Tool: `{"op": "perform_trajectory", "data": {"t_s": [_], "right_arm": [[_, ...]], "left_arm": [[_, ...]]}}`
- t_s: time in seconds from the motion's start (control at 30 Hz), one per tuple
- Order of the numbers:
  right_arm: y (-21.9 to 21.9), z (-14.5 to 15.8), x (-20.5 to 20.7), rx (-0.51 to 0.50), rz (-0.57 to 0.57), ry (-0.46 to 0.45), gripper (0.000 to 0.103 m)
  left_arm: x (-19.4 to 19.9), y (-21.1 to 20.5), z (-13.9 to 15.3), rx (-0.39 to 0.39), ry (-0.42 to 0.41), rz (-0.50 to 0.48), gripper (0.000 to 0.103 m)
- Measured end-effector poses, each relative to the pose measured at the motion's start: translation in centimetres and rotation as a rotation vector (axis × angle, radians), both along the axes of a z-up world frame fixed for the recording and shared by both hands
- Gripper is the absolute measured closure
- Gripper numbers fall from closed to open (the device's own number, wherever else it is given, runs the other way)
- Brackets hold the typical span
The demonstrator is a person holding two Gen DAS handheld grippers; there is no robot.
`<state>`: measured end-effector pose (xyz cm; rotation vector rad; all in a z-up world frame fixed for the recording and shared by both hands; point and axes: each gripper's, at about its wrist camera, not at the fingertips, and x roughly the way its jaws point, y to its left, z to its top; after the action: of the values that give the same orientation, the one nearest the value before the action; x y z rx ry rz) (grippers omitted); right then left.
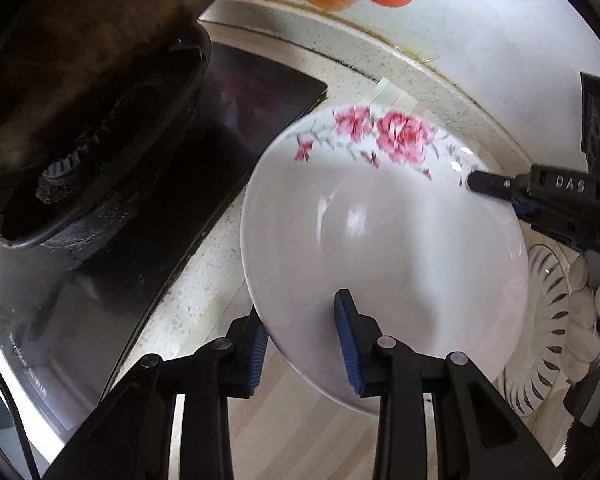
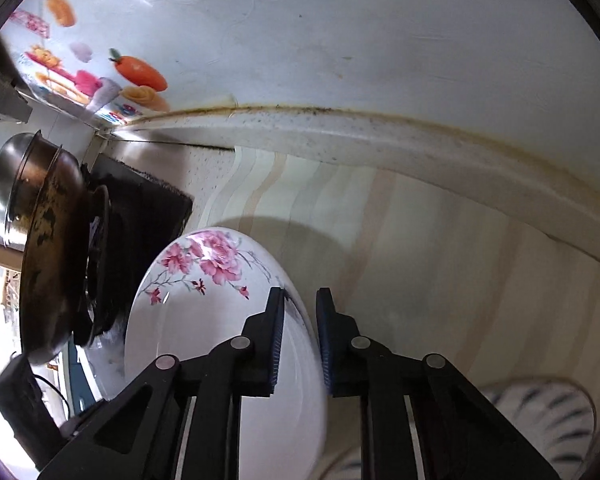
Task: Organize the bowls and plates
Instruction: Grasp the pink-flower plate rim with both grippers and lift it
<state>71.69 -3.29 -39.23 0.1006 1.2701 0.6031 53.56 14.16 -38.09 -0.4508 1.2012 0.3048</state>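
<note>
Steel pot (image 2: 8, 184) only right-wrist view

I see the speckled worktop (image 1: 384, 68) carrying a black stove (image 1: 204, 160) at frame left, a striped mat (image 2: 440, 240), and a leaf-rimmed plate (image 1: 548, 336) lower right.

The left gripper (image 1: 302, 336) is built of matte black plastic: two angled linkage arms, each with triangular cut-outs and round silver-grey pivot pins at the joints. Its fingers (image 1: 350, 344) end in black blocks faced with ribbed blue pads. The right gripper (image 2: 300, 344) has the same make, with black arms, grey pins and dark blue ribbed pads (image 2: 325, 354) on the inner faces. Seen from the left wrist view, its side bears raised letters reading DAS, a small screw near the tip, and a blue insert behind.
</note>
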Motion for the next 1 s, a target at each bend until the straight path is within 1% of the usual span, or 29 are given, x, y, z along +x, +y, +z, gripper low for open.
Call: {"op": "perform_trajectory", "data": {"t_s": [0.23,0.3,0.47,0.5,0.57,0.63,0.73,0.8,0.87,0.93,1.0], "right_arm": [[-3.6,2.4,-4.4,0.018,-0.043,-0.023,0.088],[-5.1,3.5,-6.2,0.036,-0.072,-0.031,0.088],[-10.3,6.2,-12.4,0.044,-0.167,-0.062,0.088],[-11.4,6.5,-13.3,0.047,-0.186,-0.063,0.088],[-14.3,7.3,-16.6,0.046,-0.245,-0.069,0.088],[-16.5,7.6,-19.5,0.043,-0.294,-0.075,0.088],[-19.8,7.5,-24.4,0.042,-0.379,-0.071,0.088],[-22.1,6.9,-27.8,0.043,-0.43,-0.059,0.088],[-23.8,5.9,-30.6,0.053,-0.474,-0.039,0.088],[-25.2,4.7,-32.8,0.054,-0.502,-0.019,0.088],[-26.3,3.1,-34.7,0.056,-0.529,0.007,0.088]], "left_arm": [[-2.9,-2.5,2.5,0.004,-0.022,-0.062,0.073],[-2.8,-3.0,4.1,0.001,-0.027,-0.09,0.073],[-4.6,-5.8,7.1,0.012,-0.044,-0.217,0.073],[-5.0,-6.4,7.6,0.002,-0.043,-0.25,0.073],[-5.7,-7.5,8.2,-0.04,-0.036,-0.311,0.073],[-6.6,-9.1,8.7,-0.061,-0.031,-0.382,0.073],[-8.2,-11.7,9.2,-0.066,-0.022,-0.487,0.073],[-9.0,-13.1,9.0,-0.075,-0.008,-0.546,0.073],[-9.6,-14.5,8.4,-0.074,0.016,-0.597,0.073],[-10.4,-16.0,7.5,-0.057,0.046,-0.65,0.073],[-11.1,-17.1,6.5,-0.057,0.083,-0.671,0.073]]}}
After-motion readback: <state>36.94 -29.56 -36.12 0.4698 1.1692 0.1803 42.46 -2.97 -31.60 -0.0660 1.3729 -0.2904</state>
